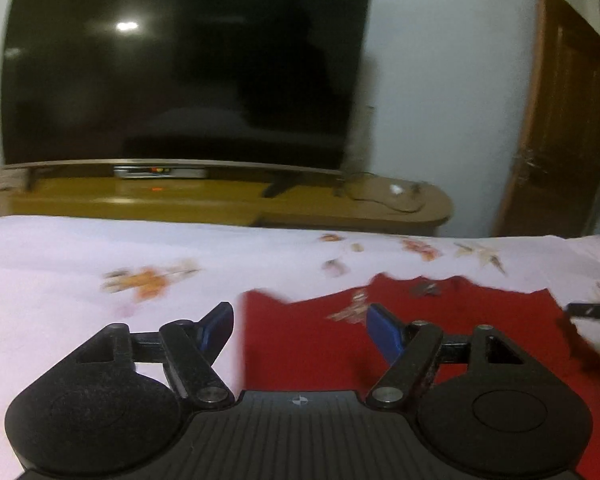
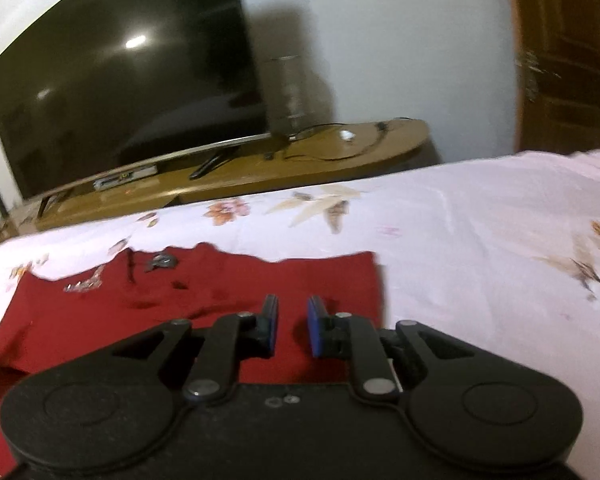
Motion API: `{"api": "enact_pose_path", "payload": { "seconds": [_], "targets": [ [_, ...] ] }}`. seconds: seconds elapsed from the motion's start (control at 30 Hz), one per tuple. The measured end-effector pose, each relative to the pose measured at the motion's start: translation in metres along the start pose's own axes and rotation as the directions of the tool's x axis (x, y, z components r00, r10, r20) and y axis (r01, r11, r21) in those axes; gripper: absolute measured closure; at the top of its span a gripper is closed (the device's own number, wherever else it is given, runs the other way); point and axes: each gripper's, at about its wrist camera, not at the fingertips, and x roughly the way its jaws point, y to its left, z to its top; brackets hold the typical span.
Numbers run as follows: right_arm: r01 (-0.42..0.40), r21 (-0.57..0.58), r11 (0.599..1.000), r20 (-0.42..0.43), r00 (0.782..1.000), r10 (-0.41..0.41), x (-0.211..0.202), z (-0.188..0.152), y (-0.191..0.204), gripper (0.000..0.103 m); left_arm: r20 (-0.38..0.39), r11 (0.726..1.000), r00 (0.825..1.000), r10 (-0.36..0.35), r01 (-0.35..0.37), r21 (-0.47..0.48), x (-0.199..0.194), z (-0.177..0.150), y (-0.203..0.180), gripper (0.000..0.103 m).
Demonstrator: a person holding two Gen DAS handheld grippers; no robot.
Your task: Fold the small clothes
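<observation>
A small red garment [image 1: 440, 320] lies flat on the white flowered sheet [image 1: 80, 280], with a small print near its far edge. My left gripper [image 1: 299, 314] hovers over the garment's left part, its blue-padded fingers [image 1: 220, 322] spread wide and nothing between them. In the right wrist view the same red garment [image 2: 220, 280] spreads out to the left. My right gripper [image 2: 293, 310] hangs above its near right part. Its jaws stand a little apart, and only cloth lying below shows through the narrow gap. The pads grip nothing.
Beyond the sheet's far edge stands a low wooden stand [image 1: 220, 200] with a large dark television [image 1: 180, 68], a set-top box and cables on it. A brown wooden door [image 1: 560, 128] is at the right. The flowered sheet [image 2: 480, 240] stretches right of the garment.
</observation>
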Motion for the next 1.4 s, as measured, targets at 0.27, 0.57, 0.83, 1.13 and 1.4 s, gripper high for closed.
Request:
{"api": "enact_pose_path", "payload": {
  "seconds": [0.27, 0.57, 0.83, 1.13, 1.4],
  "targets": [
    [0.023, -0.094, 0.995, -0.065, 0.997, -0.029, 0.039, -0.008, 0.019, 0.091, -0.169, 0.999, 0.985, 0.036, -0.042, -0.032, 0.080, -0.029, 0.008, 0.029],
    [0.042, -0.051, 0.998, -0.030, 0.999, -0.044, 0.028, -0.009, 0.007, 0.083, -0.176, 0.997, 0.982, 0.064, -0.070, -0.027, 0.071, -0.029, 0.011, 0.029],
    [0.066, -0.080, 0.995, -0.072, 0.995, -0.071, 0.025, -0.008, 0.006, 0.083, -0.080, 0.996, 0.993, 0.088, -0.087, 0.010, 0.035, -0.023, -0.001, 0.025],
    [0.034, -0.123, 0.992, -0.075, 0.996, -0.043, 0.018, -0.040, 0.023, 0.080, -0.150, 0.989, 0.984, 0.096, -0.077, 0.127, 0.039, -0.051, -0.042, 0.024],
    [0.031, -0.142, 0.989, -0.085, 0.995, -0.043, 0.007, -0.044, 0.021, 0.079, -0.151, 0.989, 0.982, 0.117, -0.101, 0.109, 0.031, -0.059, -0.043, 0.017]
  ]
}}
